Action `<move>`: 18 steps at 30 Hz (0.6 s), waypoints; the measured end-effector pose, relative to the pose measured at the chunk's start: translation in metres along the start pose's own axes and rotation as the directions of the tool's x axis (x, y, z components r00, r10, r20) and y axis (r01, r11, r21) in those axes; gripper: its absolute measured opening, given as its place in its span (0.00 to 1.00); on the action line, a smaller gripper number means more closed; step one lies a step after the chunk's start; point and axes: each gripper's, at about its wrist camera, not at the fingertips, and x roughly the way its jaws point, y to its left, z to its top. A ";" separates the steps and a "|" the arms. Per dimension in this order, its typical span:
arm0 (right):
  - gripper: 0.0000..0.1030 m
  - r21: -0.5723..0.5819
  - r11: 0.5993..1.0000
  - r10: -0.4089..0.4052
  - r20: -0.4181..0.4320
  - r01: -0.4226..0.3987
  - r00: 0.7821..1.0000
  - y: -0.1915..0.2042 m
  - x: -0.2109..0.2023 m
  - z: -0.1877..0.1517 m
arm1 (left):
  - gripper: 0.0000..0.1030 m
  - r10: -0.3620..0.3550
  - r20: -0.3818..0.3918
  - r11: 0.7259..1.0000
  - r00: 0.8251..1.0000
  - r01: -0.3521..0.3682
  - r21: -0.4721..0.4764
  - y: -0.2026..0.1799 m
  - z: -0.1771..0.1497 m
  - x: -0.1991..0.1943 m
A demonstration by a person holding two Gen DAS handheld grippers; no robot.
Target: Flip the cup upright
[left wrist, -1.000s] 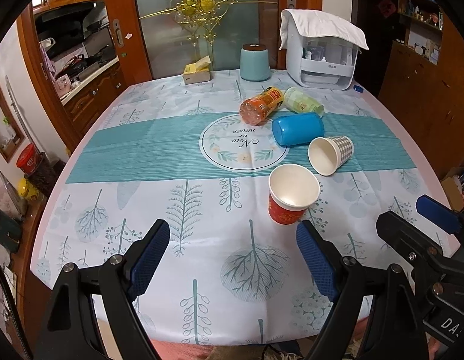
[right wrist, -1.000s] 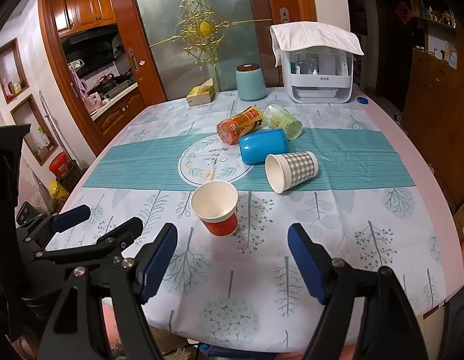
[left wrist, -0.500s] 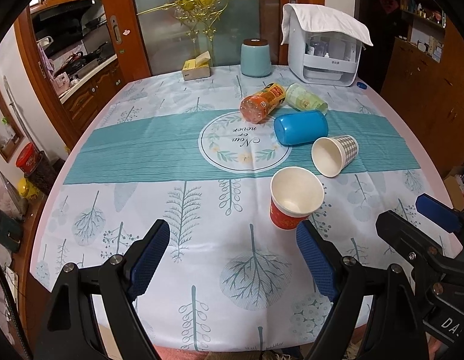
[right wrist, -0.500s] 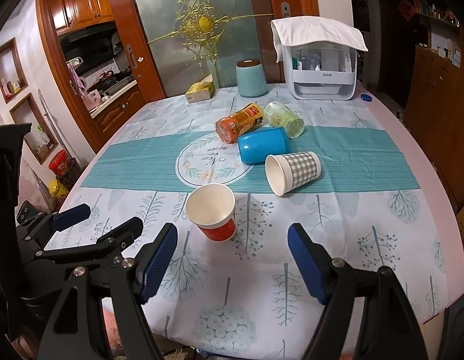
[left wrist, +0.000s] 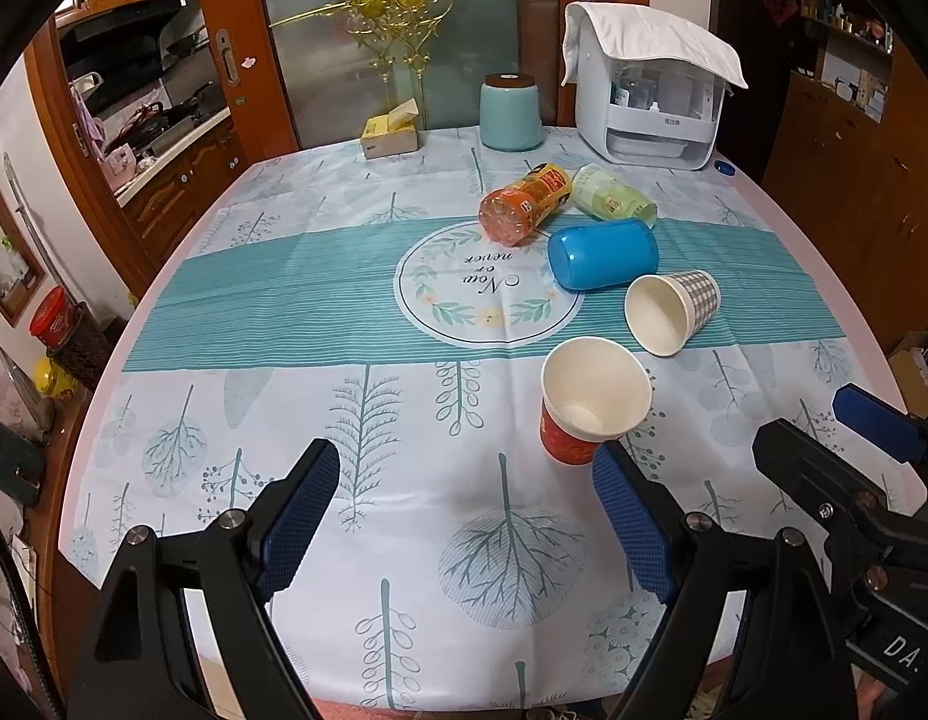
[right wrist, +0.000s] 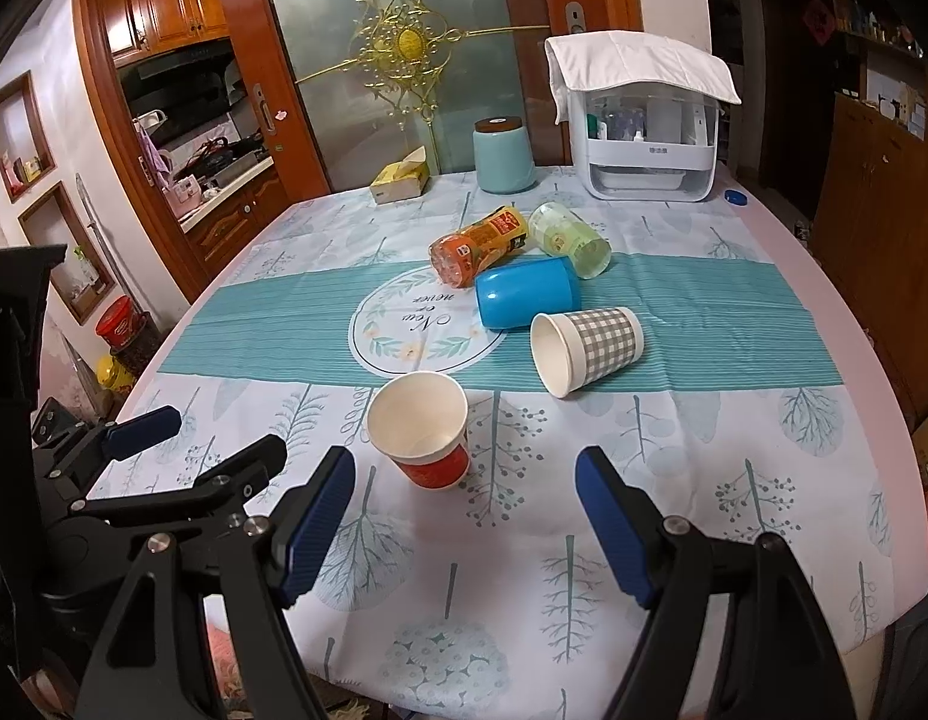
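Observation:
A red paper cup [left wrist: 589,405] [right wrist: 425,429] stands upright near the table's front, mouth up. A grey checked paper cup [left wrist: 673,312] [right wrist: 586,348] lies on its side behind it, mouth toward me. A blue plastic cup [left wrist: 604,255] [right wrist: 526,299] also lies on its side. My left gripper [left wrist: 469,516] is open and empty, the red cup just ahead of its right finger. My right gripper [right wrist: 464,516] is open and empty, the red cup just ahead of its left finger. The left gripper shows at the right wrist view's left edge [right wrist: 182,456].
An orange bottle [left wrist: 523,204] and a pale green cup [left wrist: 613,195] lie on their sides behind the blue cup. A teal canister [left wrist: 510,114], a tissue box [left wrist: 392,132] and a white covered appliance [left wrist: 649,102] stand at the far edge. The table's near edge [left wrist: 464,708] is close.
Both grippers have moved slightly forward toward the cups, so the table looks a little closer. The cups have not moved. Both grippers stay open.

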 end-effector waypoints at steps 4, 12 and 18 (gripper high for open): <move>0.74 0.001 1.000 0.000 -0.001 0.000 1.000 -0.001 0.001 0.001 | 0.83 -0.007 -0.005 1.000 1.000 0.007 -0.003 0.000 0.002 0.004; 0.74 0.002 1.000 -0.005 -0.004 0.005 1.000 -0.004 0.002 0.002 | 0.83 -0.017 -0.014 1.000 1.000 0.017 -0.003 -0.002 0.002 0.008; 0.74 0.002 1.000 -0.008 -0.002 0.008 1.000 -0.005 0.004 0.001 | 0.83 -0.018 -0.012 1.000 1.000 0.018 -0.001 -0.003 0.003 0.008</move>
